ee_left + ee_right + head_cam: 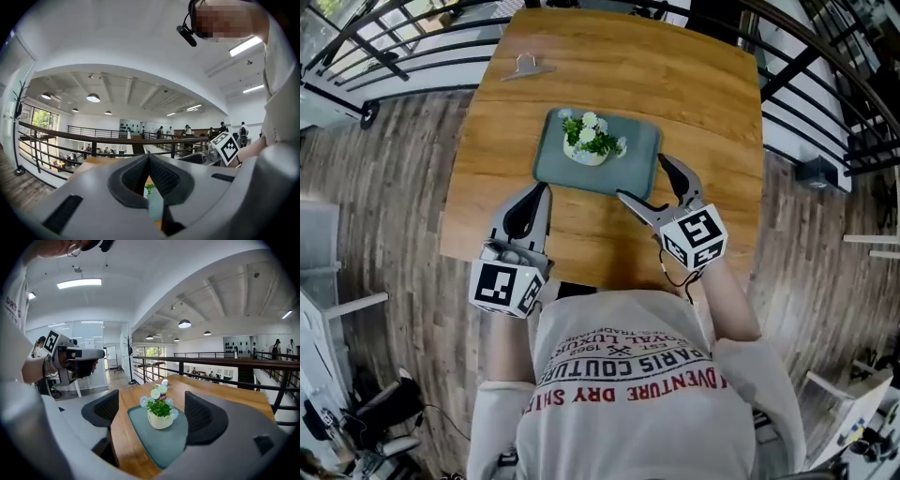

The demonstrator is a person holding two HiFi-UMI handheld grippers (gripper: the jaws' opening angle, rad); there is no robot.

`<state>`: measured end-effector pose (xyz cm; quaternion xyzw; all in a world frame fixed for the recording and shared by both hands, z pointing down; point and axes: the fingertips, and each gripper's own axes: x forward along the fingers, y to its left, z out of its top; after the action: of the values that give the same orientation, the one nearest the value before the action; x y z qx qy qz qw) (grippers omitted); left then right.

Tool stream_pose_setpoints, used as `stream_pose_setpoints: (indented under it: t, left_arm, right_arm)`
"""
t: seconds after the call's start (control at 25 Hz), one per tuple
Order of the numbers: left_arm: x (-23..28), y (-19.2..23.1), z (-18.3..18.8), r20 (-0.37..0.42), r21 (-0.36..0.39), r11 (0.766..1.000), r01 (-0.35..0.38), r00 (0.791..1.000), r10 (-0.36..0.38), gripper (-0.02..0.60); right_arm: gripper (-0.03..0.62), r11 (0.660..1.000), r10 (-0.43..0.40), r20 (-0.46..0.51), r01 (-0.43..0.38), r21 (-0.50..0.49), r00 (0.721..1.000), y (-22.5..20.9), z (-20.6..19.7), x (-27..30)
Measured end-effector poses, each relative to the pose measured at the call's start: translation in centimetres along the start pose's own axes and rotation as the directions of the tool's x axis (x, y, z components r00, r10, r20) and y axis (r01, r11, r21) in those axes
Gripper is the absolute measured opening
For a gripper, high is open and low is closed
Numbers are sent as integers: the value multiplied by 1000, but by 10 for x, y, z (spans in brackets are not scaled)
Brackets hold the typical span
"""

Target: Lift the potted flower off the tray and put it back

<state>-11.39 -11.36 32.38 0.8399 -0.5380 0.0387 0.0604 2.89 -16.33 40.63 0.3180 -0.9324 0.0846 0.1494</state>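
Currently the potted flower (589, 142) stands upright on the tray (637, 161), left of centre. Right gripper (641, 176): jaws wide apart, empty, at the tray's near-right corner, with the pot ahead and framed between them. Left gripper (544, 189): jaws together, just off the near-left edge. The right looks better placed.

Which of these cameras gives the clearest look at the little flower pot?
The right gripper view: the flower pot sits close and centred, seen side-on, standing on the tray. The head view shows it small, from above. The left gripper view shows only a sliver of its green leaves and little else.
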Motion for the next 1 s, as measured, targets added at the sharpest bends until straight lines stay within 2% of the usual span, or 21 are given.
stream_pose_setpoints:
  t: [0.16,0.36,0.6,0.8,1.0]
  left_arm:
    - [23,19,-4,-3,6,997,81,997,-81,12]
    - [46,39,-23,-35,1,991,132,991,-131,12]
    - [64,68,-47,-72,-27,989,146,986,-147,12]
    - [70,80,-69,-126,-49,988,146,980,-151,12]
    - [79,85,-85,-153,-63,986,153,975,-161,12]
  right_arm:
    - [430,1000,0,-91,-1,-21,996,-8,-13,32]
    - [443,998,18,-204,-32,-63,979,-17,-33,68]
    - [462,990,51,-325,-92,-111,944,-27,-60,115]
    - [466,971,108,-443,-189,-145,890,-24,-93,137]
    - [469,976,129,-460,-196,-100,878,-28,-109,156]
